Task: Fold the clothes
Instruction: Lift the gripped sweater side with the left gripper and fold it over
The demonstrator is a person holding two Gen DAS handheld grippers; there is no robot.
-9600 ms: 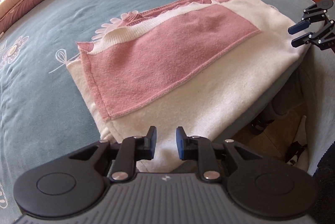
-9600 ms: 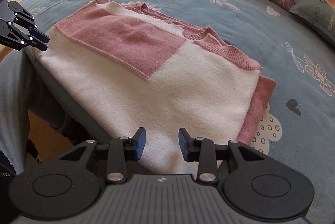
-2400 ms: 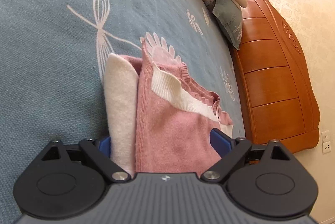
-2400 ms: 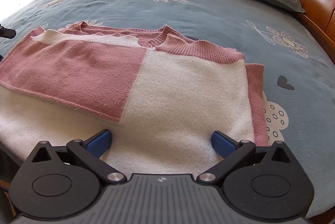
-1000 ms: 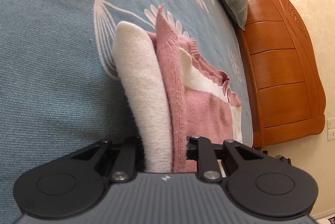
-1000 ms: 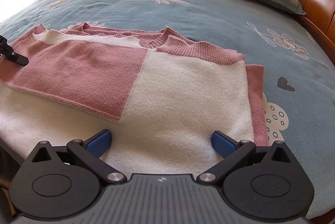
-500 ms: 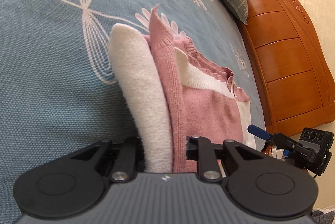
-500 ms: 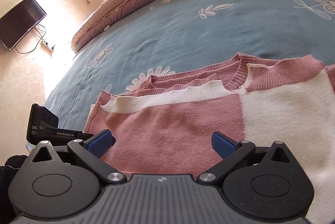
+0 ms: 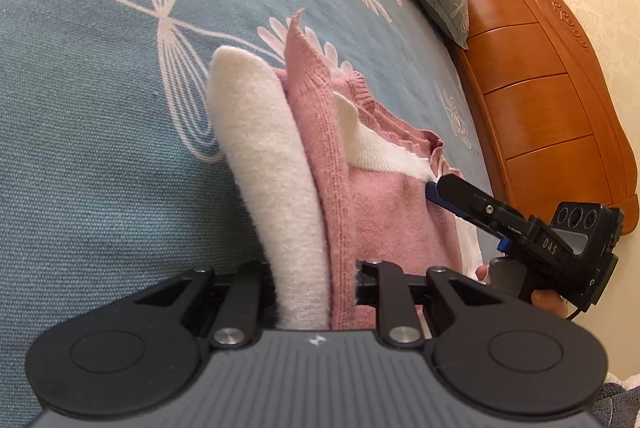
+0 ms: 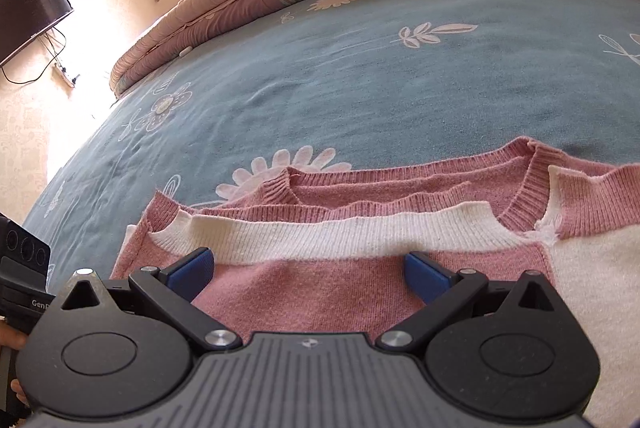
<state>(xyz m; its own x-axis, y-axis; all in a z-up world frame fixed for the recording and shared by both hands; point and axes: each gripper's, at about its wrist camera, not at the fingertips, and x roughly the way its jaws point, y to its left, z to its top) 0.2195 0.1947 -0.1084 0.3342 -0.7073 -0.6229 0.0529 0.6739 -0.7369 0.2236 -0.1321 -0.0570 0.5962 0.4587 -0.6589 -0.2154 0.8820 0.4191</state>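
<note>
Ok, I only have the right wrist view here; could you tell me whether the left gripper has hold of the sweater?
Observer: Yes, the left gripper is shut on the sweater at its edge.
Operator: Thanks. Which layers did it catch?
Observer: Both a white layer and a pink layer sit between its fingers.
Operator: And what lies beyond the sweater on that side?
Observer: A wooden headboard runs along the far edge of the bed.
</note>
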